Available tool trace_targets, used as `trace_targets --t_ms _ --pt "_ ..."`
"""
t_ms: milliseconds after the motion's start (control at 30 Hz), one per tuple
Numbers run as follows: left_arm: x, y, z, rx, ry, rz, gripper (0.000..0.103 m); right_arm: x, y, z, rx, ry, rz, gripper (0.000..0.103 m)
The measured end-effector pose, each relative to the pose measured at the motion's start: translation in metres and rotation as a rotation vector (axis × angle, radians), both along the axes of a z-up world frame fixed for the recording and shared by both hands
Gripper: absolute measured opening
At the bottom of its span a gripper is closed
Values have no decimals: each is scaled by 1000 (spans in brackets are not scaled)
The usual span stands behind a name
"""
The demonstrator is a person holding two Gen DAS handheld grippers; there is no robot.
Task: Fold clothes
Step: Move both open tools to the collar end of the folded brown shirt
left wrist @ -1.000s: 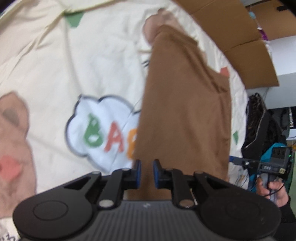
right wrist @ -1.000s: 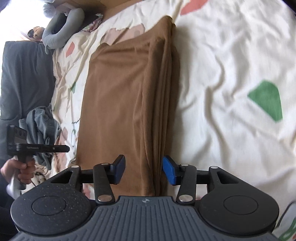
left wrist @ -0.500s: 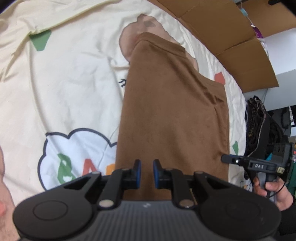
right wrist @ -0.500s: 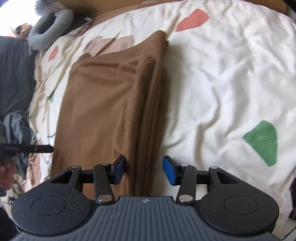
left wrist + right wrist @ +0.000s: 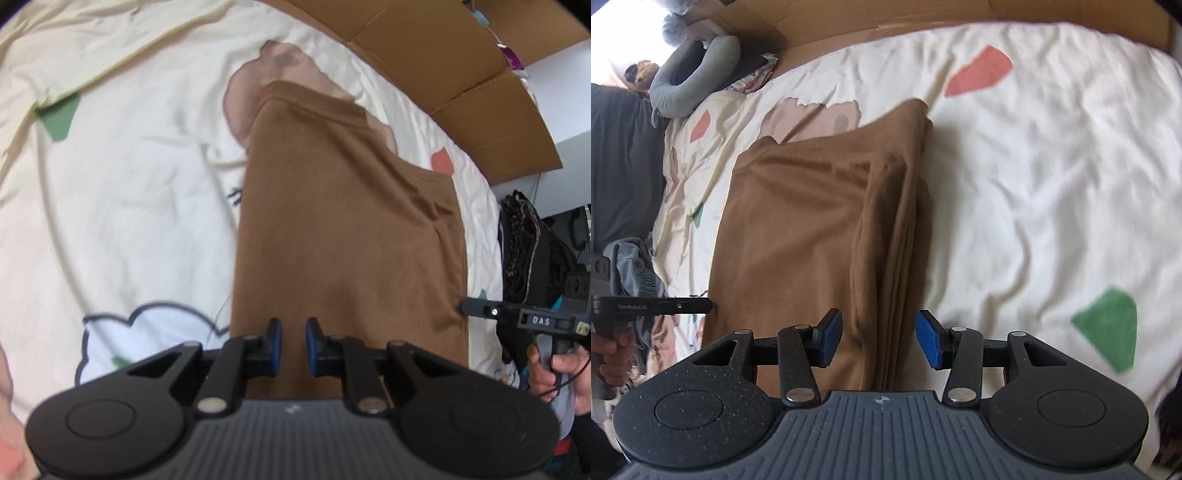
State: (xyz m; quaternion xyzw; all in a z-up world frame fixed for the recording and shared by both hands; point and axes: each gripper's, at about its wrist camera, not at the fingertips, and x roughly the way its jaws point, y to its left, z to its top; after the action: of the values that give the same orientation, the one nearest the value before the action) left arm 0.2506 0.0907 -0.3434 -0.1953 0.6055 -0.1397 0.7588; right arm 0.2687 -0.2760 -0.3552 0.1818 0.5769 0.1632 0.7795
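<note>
A brown garment (image 5: 347,221) lies folded into a long strip on a cream printed bedsheet (image 5: 129,184). My left gripper (image 5: 293,345) hovers over the strip's near end, toward its left edge. Its blue pads stand a narrow gap apart with nothing between them. My right gripper (image 5: 879,339) is open about halfway above the layered right fold of the brown garment (image 5: 798,229), pads clear of the cloth. Each view shows the other gripper held by a hand at the strip's side: the right gripper (image 5: 517,317) and the left gripper (image 5: 653,306).
Cardboard panels (image 5: 461,74) stand along the bed's far side. A dark clothes pile (image 5: 524,240) sits beyond the right edge. A grey neck pillow (image 5: 690,77) and a grey cloth heap (image 5: 631,269) lie at the left. A cloud print (image 5: 147,332) marks the sheet.
In the left wrist view the cloud print has slid left and down and the garment now sits centred. In the right wrist view more of the garment's far end shows. Both jaws stayed unchanged.
</note>
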Motion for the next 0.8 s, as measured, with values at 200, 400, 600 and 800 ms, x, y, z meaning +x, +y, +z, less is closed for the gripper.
trace_targets --t_ms 200,400,600,800 --pt "10 0 -5 23 -18 0 14 14 -4 -6 -58 -7 -32 51" --pt "16 4 -8 34 -24 14 13 16 -17 -7 -33 -6 -79 50" --pt "30 4 -3 33 -68 18 14 28 -12 0 13 -45 -80 50" --pt "45 0 -3 39 -94 22 14 48 -8 -7 5 -62 -90 50"
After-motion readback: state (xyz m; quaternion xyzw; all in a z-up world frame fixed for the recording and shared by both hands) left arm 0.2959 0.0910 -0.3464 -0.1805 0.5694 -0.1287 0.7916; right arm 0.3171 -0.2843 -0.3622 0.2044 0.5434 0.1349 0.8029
